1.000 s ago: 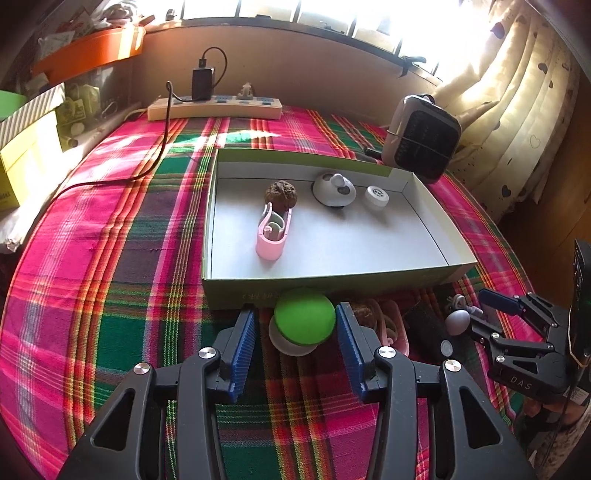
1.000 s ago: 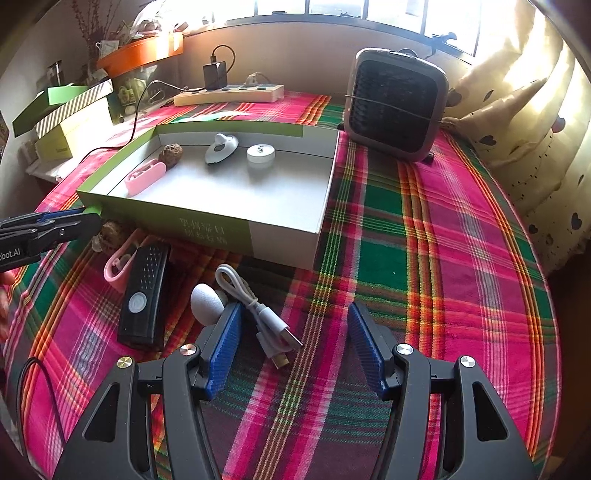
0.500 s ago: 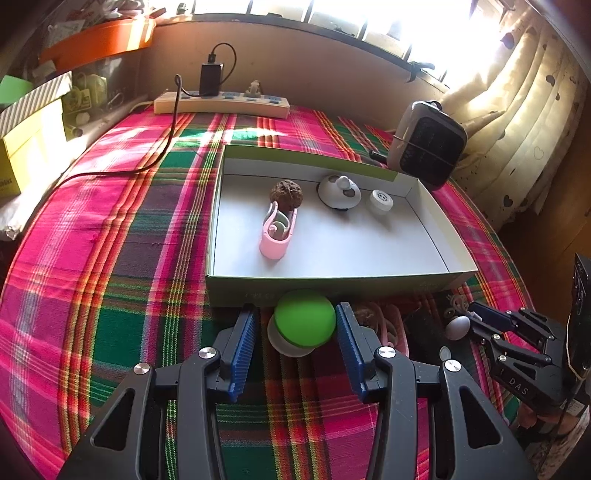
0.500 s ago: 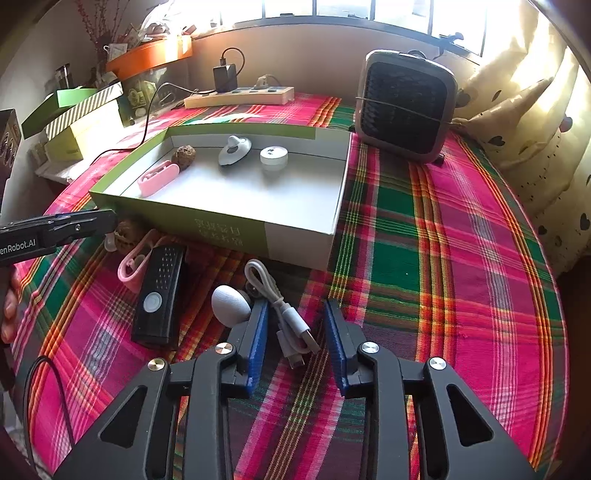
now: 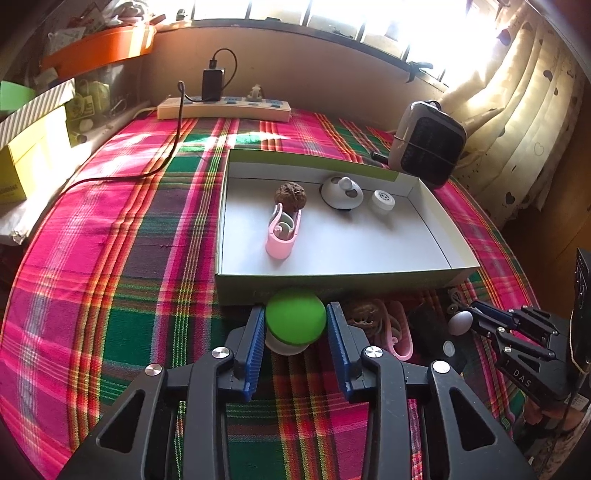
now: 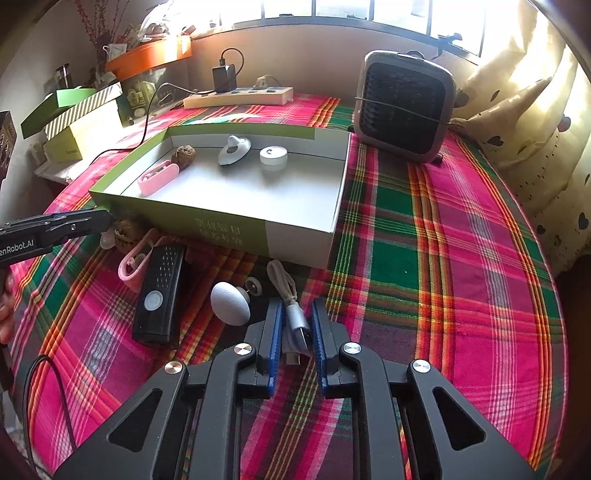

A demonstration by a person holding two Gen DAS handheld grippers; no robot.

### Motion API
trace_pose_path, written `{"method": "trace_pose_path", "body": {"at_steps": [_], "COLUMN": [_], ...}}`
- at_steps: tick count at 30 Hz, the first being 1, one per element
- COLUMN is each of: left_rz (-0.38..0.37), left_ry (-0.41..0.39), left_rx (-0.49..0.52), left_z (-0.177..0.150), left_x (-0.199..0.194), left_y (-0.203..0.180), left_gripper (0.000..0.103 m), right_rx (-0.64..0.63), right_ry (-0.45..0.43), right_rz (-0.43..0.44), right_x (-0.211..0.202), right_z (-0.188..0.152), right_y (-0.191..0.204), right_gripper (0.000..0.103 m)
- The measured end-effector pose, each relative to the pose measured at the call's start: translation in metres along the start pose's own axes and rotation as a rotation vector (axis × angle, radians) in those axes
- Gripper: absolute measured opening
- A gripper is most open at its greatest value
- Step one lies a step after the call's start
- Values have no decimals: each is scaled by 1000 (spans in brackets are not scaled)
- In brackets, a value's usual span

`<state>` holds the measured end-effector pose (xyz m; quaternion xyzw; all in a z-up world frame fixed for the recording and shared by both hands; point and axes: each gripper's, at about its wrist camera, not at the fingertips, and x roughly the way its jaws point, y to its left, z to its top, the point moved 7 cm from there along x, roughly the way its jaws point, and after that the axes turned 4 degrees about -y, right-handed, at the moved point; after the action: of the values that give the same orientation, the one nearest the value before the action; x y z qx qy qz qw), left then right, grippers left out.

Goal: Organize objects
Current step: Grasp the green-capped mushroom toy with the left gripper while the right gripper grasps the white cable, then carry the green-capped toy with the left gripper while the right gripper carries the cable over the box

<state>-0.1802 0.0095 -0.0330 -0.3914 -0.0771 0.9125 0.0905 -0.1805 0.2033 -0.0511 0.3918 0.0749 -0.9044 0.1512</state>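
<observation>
Both grippers closed, plaid tablecloth [image 6: 461,229], sunlit window [image 5: 332,22]

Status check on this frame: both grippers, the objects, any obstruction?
Left gripper just closed on green-topped knob. Right gripper just closed on USB cable. Open box directly ahead, near wall to clear.

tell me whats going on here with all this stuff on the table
A person is sorting small items into a shallow cardboard box on a plaid tablecloth, with a handheld gripper in each hand. The left gripper has just been closing and now clamps a green-topped round object in front of the box. The right gripper has just closed on a USB cable. Both items still sit on the cloth. A walnut and pink clip already lie inside.
</observation>
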Motion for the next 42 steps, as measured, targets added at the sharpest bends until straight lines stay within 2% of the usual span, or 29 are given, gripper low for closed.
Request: {"method": "trace_pose_path", "body": {"at_steps": [21, 42], "left_rz": [8, -7], "left_ry": [-6, -36], "left_rx": [-2, 19], "left_z": [-1, 4], "left_x": [-2, -21], "left_y": [4, -1], "left_gripper": [31, 31], "right_rx": [2, 39], "right_ry": [-2, -34], "right_rz": [-3, -8], "right_x": [0, -15], "right_z": [0, 2], "right_y": [0, -4], "right_gripper": [14, 12]}}
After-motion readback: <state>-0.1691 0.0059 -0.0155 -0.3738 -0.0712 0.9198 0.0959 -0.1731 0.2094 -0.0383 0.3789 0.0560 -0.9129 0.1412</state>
